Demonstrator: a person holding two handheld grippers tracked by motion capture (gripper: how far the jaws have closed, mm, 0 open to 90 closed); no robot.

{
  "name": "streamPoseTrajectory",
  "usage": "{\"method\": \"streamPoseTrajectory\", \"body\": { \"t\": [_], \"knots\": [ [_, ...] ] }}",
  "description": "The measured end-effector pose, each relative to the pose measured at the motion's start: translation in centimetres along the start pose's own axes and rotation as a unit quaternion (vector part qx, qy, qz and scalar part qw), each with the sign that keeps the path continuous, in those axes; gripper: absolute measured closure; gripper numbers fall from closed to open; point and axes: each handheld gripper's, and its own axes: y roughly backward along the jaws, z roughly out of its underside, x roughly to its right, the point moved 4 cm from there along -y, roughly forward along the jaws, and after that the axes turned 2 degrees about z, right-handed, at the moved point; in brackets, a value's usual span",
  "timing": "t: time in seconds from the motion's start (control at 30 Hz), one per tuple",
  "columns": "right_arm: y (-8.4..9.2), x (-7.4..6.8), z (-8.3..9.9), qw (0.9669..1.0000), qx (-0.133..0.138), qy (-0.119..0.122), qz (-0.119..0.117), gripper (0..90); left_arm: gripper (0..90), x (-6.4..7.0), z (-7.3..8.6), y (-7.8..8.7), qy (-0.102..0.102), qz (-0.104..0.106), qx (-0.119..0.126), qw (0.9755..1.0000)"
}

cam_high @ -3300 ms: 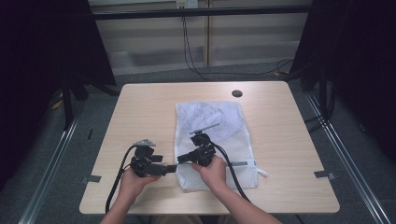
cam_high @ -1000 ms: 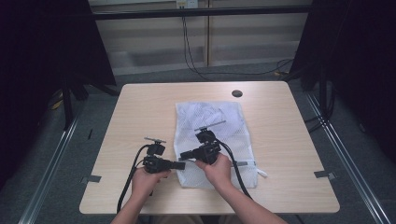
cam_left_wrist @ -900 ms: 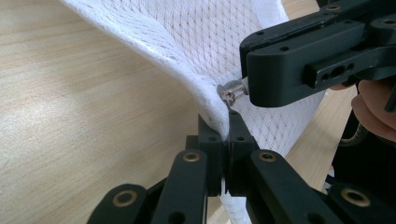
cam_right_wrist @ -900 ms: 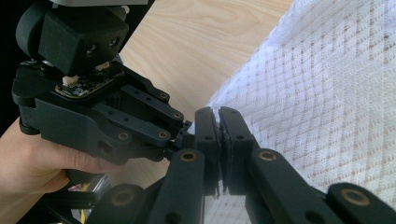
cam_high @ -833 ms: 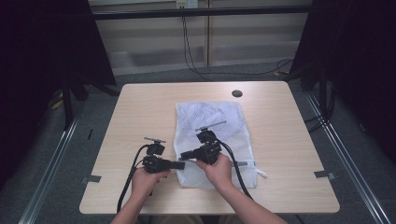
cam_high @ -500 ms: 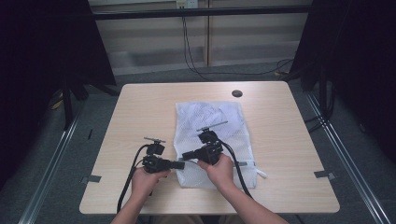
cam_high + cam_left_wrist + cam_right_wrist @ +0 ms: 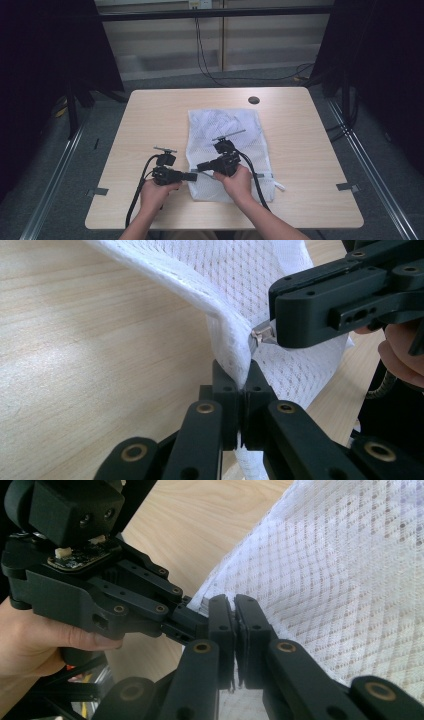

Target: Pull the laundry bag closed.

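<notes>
Mesh bag [image 7: 227, 145], white, lies flat on the bench [image 7: 150, 115], roughly mid-bench and a bit toward the person's side; its near-left corner is lifted off the wood.

Left tool [image 7: 192, 176]: jaws shut tight on the bag's left edge near the bottom corner. In left tool view the fabric [image 7: 235, 305] rises from between the closed tips [image 7: 239, 382] in a fold, bench wood to the left of it. Left hand [image 7: 157, 192] wraps the tool body, cable running back toward the bench's near edge.

Right tool [image 7: 201, 166]: jaws also closed, pinching a small metal piece, prob. the zip pull [image 7: 261, 334], at that same edge, just above the left tool's grip. In right tool view the tips [image 7: 235, 615] are pressed together w/ mesh [image 7: 340, 580] spreading off to the right; the pull itself can't be made out there. Right hand [image 7: 239, 181] rests over the bag's near end.

The 2 tools point at each other, tips nearly touching, left one coming from the left, right one from the right over the bag. Left tool body shows close in right tool view [image 7: 100, 595], right tool's in left tool view [image 7: 345, 295].

Zip strip w/ a short white tab [image 7: 277, 186] sticks out at the bag's near-right corner. Round dark hole [image 7: 253, 100] in the bench at the far side, well apart from the bag.
</notes>
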Motion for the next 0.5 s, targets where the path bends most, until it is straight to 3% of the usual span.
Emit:
{"method": "streamPoseTrajectory", "body": {
  "t": [0.13, 0.2, 0.23, 0.5],
  "knots": [
    [0.12, 0.03, 0.07, 1.0, 0.0, -0.002, -0.002, 87.2, 88.5, 0.11, 0.01, -0.03, 0.002, 0.001, -0.001, 1.0],
    [0.18, 0.1, 0.04, 1.0, 0.002, 0.0, 0.0, 87.2, 88.5, 0.26, -0.01, -0.03, 0.015, 0.006, 0.004, 0.9999],
    [0.22, 0.17, 0.03, 1.0, 0.002, 0.0, -0.004, 87.3, 88.5, 0.05, -0.05, 0.09, 0.002, 0.0, 0.003, 1.0],
    [0.46, 0.46, 0.11, 1.0, 0.002, 0.0, 0.003, 87.2, 88.5, -0.02, -0.07, 0.25, 0.007, -0.001, 0.004, 1.0]
  ]
}}
